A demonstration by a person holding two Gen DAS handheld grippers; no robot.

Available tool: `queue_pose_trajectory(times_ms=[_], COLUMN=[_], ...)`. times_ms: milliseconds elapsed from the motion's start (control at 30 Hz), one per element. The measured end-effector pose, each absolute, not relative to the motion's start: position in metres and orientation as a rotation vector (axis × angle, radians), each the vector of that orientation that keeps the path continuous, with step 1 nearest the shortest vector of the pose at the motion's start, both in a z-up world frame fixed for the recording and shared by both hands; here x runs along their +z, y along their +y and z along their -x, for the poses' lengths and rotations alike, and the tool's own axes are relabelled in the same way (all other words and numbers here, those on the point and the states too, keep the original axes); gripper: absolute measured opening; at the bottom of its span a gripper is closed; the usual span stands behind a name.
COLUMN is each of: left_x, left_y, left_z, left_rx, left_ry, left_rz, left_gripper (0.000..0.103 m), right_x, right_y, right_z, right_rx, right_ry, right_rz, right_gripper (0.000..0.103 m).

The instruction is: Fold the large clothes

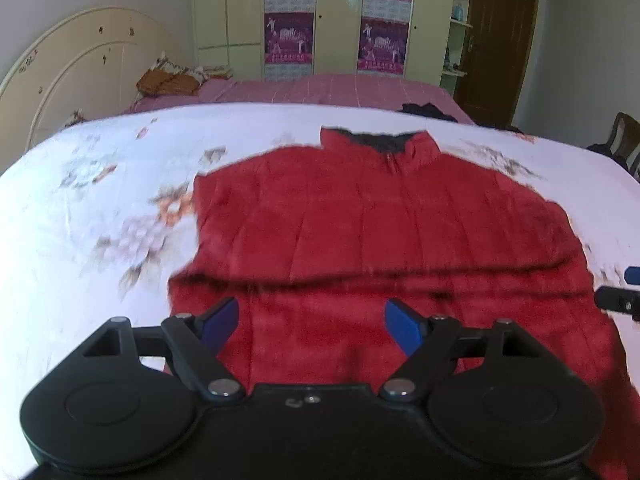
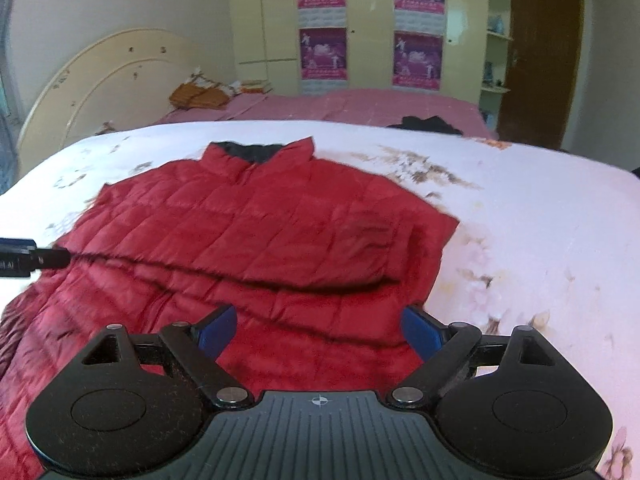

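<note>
Both claws hang empty above the near part of a red quilted jacket, each tilted down toward it. From the left wrist view the left claw (image 1: 312, 320) has its blue pads spread wide with nothing but red fabric showing far below the gap; the right claw (image 2: 320, 328) stands just as wide in its own view, also clear of the cloth. Neither pad presses on anything, so I take it both have let go, not that they are about to pinch.

Just past the claws the red jacket (image 2: 256, 232) lies spread on a white flowered bedspread (image 2: 540, 220), collar pointing away from me. A raised ridge runs across it from side to side, and the fabric nearest the claws seems to lie over the rest, so I judge the lower part has been turned up toward the chest as one fold. That would explain why the two claws sit side by side over the near part: one for each corner of the hem. The jacket's right side looks squared off, as if a sleeve were already tucked in, though blur keeps me from being sure. Its dark collar lining (image 1: 380, 142) faces up.

Farther back a pink-covered bed (image 1: 320, 88) holds an orange-brown bundle (image 1: 168, 82) and some dark cloth (image 2: 424, 124). Behind that stand a cream headboard (image 1: 80, 64), pale wardrobes with purple posters (image 1: 290, 44) and a brown door (image 2: 544, 48).
</note>
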State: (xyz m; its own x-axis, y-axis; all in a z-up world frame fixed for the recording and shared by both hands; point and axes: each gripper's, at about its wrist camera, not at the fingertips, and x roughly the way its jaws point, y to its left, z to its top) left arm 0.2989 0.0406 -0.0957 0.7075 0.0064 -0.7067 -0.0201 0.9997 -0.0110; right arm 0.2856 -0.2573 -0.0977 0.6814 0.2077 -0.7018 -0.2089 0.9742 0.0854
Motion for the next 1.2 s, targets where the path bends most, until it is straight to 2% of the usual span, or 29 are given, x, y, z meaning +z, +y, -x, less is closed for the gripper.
queue_pose_trajectory(times_ms=[267, 967, 1200], left_x=[-0.106, -0.124, -0.141], left_y=[0.06, 0.149, 0.158], left_z=[-0.255, -0.144, -0.125], left_rx=[0.011, 0.061, -0.009], left_ry=[0.849, 0.853, 0.898], left_rz=[0.021, 0.061, 0.111], left_gripper=[0.079, 0.079, 0.069], right_x=[-0.103, -0.121, -0.131], right_y=[-0.261, -0.282, -0.301], right_z=[-0.241, -0.125, -0.103], right_rx=[0.209, -0.044, -0.088], right_ry=[0.807, 0.912, 0.949], right_rz=[-0.022, -0.003, -0.058], right_gripper=[0.088, 0.088, 0.088])
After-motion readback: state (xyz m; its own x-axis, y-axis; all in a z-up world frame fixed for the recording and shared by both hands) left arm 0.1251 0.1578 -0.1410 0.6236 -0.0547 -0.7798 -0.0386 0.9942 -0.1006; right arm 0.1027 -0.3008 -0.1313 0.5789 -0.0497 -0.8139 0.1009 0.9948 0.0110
